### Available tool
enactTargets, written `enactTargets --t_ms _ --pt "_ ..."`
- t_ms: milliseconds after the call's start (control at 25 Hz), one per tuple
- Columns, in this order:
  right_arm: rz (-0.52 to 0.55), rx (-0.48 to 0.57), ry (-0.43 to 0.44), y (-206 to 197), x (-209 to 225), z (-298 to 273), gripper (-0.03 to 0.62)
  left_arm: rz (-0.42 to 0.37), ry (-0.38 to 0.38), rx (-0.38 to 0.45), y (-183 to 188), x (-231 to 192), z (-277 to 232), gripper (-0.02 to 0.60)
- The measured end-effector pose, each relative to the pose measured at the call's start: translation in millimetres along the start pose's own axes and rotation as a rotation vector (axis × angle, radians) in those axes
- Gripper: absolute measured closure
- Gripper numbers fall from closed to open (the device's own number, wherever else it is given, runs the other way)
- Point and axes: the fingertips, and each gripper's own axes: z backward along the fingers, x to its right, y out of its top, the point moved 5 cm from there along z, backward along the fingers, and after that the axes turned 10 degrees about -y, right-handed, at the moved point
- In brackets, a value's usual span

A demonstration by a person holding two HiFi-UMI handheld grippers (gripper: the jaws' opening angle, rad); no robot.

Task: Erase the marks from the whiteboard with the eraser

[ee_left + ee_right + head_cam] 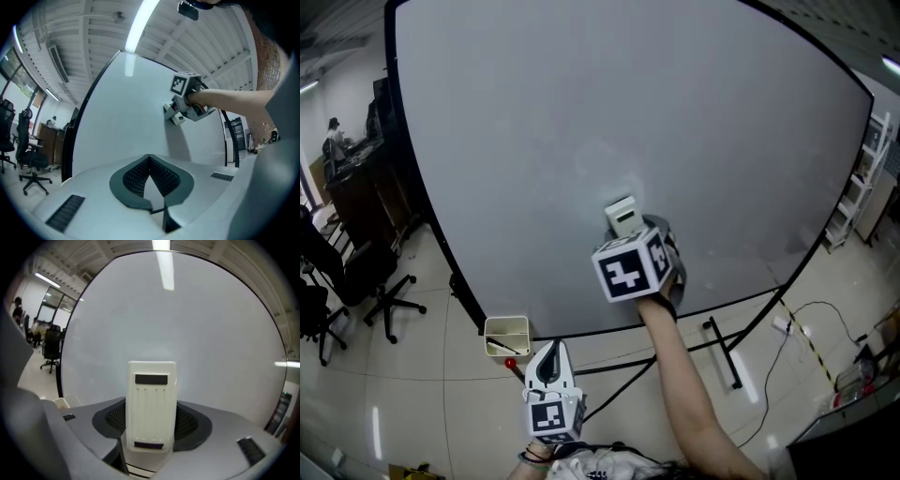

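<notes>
Against the whiteboard (581,112), above the middle of its bottom edge: the eraser (622,217) was held, and its wiping face seemed to be laid on the board.
Right gripper (150,422): its fingers were closed on the eraser, which was clamped by its lower part and stood up between them.
Left gripper (149,158): it was held below the board's bottom edge, well apart from the eraser. Its fingers were brought together at the tips with nothing between them.
Marks: no clear strokes could be made out. Only faint smears were hinted at above the eraser, so little was judged left to wipe.
Risk, grip: since only the eraser's lower part was clamped, it could be twisted or levered out of the fingers by a firm sideways stroke.
Risk, contact: if the right gripper were tilted, only one edge of the eraser would be pressed, and faint residue would be passed over or smeared.
Risk, stand: the board was carried on a dark floor frame (722,349), so it could be rocked or shifted by a hard push.
Risk, tray: a small tray (507,336) was hung near the bottom left corner and could be knocked by a low stroke toward it.
</notes>
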Motion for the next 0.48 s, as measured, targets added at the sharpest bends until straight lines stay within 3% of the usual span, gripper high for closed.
enactTargets --t_ms 80,120,200,280,400,480 --pt "0.133 0.035 -0.005 9.7 -29.5 2.8 0.329 -0.017 -0.017 -0.009 -3.5 0.7 -5.6 0.58" --pt "0.144 0.044 0.013 10.0 -32.3 2.8 0.329 -0.02 -0.028 -0.008 -4.0 3.4 -7.9 0.58" --pt "0.064 0.061 0.049 14.3 -10.9 3.4 0.329 -0.005 -0.05 -0.003 -2.4 11.4 -10.7 0.58" --pt "-0.001 0.111 0.007 41.5 28.0 13.4 0.329 0.02 -0.06 -0.007 -1.9 17.1 -10.9 0.58" --pt "-0.003 0.195 -0.046 91.8 56.3 32.6 0.329 0.017 -0.054 -0.009 -2.2 17.6 -12.9 0.58" --pt "0.039 0.154 -0.051 80.0 41.1 27.3 0.327 0.006 -0.045 0.007 1.5 15.6 -13.8 0.58"
